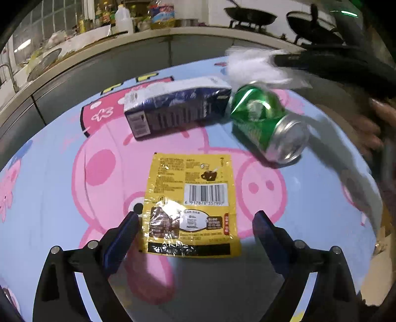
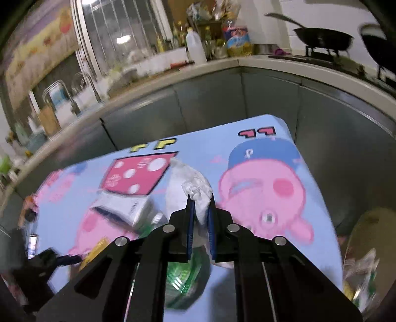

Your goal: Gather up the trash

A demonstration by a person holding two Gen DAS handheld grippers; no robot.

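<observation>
A yellow coffee sachet lies flat on the cartoon-pig tablecloth. My left gripper is open, its blue fingers either side of the sachet's near end. Behind lie a dark blue carton on its side and a dented green can. My right gripper is shut on a crumpled white tissue and holds it above the table, over the green can. In the left wrist view the tissue is a white blur at the upper right.
A grey kitchen counter with bottles and two woks runs behind the table. A container with trash stands off the table's right edge. The table's far corner is near the counter cabinets.
</observation>
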